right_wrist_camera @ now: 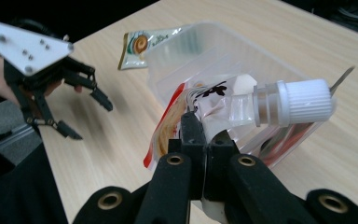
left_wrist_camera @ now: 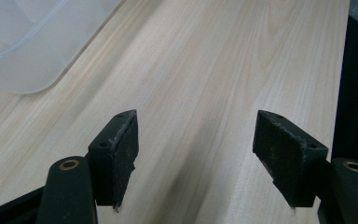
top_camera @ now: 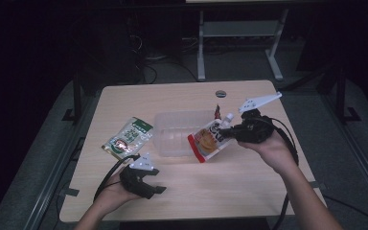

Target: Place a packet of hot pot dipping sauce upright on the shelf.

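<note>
Your right gripper [top_camera: 231, 130] is clenched on the top corner of the spouted pouch [top_camera: 208, 140], just under its white cap [right_wrist_camera: 303, 101]; the pouch hangs tilted above the clear plastic tub [top_camera: 175, 132], off the worktop [top_camera: 230, 184]. Your left gripper [top_camera: 157, 188] is released, nothing between its jaws, low over bare worktop near the tub's corner. A green packet [top_camera: 128, 136] lies flat left of the tub.

Bare table [top_camera: 249, 184] ahead — plastic tub [top_camera: 175, 136] perhaps crowds the middle.
</note>
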A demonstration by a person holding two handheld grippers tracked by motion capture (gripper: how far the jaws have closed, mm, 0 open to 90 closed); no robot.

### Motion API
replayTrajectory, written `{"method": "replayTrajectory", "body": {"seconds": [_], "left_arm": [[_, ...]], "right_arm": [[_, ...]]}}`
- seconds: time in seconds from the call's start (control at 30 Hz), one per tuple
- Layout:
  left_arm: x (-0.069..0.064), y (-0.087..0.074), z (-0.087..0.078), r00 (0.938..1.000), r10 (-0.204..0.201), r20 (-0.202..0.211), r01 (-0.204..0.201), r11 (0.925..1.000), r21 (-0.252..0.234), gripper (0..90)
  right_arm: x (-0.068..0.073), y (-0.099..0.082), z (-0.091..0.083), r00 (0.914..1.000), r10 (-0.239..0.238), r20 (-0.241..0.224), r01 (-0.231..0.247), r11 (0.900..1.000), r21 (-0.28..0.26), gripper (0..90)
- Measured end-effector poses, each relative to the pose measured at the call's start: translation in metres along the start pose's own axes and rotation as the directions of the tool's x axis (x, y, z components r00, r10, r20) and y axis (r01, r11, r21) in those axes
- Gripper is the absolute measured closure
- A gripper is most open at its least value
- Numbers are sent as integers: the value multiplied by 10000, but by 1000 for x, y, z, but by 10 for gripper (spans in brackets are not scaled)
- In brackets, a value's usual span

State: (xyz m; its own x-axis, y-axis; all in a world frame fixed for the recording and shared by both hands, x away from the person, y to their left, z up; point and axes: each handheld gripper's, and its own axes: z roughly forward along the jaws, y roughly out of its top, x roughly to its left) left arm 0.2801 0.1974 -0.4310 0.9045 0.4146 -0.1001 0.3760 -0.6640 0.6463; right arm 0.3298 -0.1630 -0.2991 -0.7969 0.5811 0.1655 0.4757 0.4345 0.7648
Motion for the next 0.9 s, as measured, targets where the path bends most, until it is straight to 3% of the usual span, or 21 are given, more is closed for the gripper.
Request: {"method": "replayTrajectory", "body": {"seconds": [0.13,0.33,0.47,0.9], "left_arm": [[0,-1,1,9999,-105,-22,105,9998,-150,308],[3,0,-1,9999,135,-33,-135,9999,44,312],[2,-1,-1,10000,55,-31,-55,10000,42,313],[2,-1,0,10000,-91,25,91,9999,-47,318]], "right_arm": [[-3,13,0,9997,139,218,-138,9999,-40,889],[-10,30,2,9982,306,509,-301,9995,-113,889],[-16,38,6,9959,438,789,-432,9990,-89,889],[-28,56,31,9857,628,1566,-730,9955,601,888]]}}
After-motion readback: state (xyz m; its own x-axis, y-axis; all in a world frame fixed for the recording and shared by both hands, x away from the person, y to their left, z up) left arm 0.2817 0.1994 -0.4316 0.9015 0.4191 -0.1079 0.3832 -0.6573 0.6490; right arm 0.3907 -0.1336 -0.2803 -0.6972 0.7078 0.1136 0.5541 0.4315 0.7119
